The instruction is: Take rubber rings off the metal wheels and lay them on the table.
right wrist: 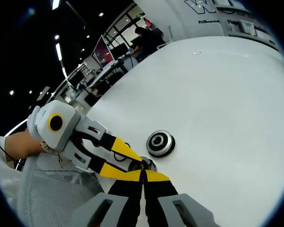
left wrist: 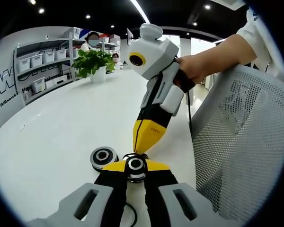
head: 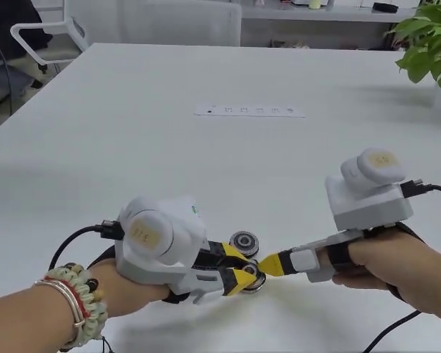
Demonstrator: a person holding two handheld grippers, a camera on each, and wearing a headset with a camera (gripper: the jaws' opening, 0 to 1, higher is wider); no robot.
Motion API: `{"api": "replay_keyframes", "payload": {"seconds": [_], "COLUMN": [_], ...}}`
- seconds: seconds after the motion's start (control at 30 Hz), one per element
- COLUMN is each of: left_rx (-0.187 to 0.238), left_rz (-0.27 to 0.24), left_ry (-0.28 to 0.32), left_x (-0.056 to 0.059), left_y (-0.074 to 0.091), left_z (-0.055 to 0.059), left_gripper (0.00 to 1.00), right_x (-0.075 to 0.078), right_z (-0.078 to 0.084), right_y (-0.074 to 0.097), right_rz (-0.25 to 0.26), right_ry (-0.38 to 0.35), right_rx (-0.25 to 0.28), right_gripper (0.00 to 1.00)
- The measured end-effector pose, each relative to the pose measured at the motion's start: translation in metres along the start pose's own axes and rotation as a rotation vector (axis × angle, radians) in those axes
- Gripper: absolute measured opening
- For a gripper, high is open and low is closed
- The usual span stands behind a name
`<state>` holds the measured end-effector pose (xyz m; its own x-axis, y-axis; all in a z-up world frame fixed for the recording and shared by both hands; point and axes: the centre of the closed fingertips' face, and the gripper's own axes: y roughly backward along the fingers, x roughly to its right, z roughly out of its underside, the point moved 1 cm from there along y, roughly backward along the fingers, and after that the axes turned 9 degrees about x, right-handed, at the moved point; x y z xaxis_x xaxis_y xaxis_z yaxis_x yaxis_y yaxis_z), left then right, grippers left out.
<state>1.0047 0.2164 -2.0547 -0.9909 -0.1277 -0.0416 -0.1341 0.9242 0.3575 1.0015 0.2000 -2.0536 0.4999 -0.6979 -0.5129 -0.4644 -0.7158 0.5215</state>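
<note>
My left gripper point(head: 244, 268) is clamped on one metal wheel point(left wrist: 136, 166), its two yellow tips pressing the wheel's opposite sides, so the wheel lies flat with its bore facing up and low over the table point(head: 206, 162). I'll take that wheel as my landmark. The right gripper point(right wrist: 143, 176) comes at it head-on from the side opposite my left jaws, with its jaws pressed together into a single point that meets the wheel's far edge. There the rubber ring point(left wrist: 135, 157) shows as a dark band round the rim. I cannot tell whether a lip of the ring is pinched between those tips or they merely touch it. The right tips are the nearer tool for the peel, and I judge the pull must run outward and up across the rim, away from my left jaws. A second wheel point(left wrist: 104, 157) lies flat on the table just beside the held one, not touching it
</note>
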Motion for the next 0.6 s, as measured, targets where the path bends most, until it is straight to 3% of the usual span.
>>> {"api": "replay_keyframes", "payload": {"seconds": [0.3,0.4,0.47,0.6], "left_rx": [0.002,0.005,0.006,0.008], "left_rz": [0.001,0.000,-0.001,-0.003], "left_ry": [0.002,0.003,0.004,0.006], "left_x": [0.000,0.000,0.000,0.000], "left_y": [0.000,0.000,0.000,0.000], "left_z": [0.000,0.000,0.000,0.000], "left_gripper": [0.08,0.08,0.08,0.08], "right_x": [-0.007,-0.022,-0.015,-0.013], "right_z": [-0.001,-0.011,-0.014,-0.010], "right_y": [0.000,-0.001,-0.001,0.000], "right_rz": [-0.022,-0.102,-0.041,-0.030], "right_ry": [-0.004,-0.046,0.009,0.007], "right_rx": [0.007,0.055,0.052,0.034], "right_gripper": [0.00,0.00,0.00,0.00]}}
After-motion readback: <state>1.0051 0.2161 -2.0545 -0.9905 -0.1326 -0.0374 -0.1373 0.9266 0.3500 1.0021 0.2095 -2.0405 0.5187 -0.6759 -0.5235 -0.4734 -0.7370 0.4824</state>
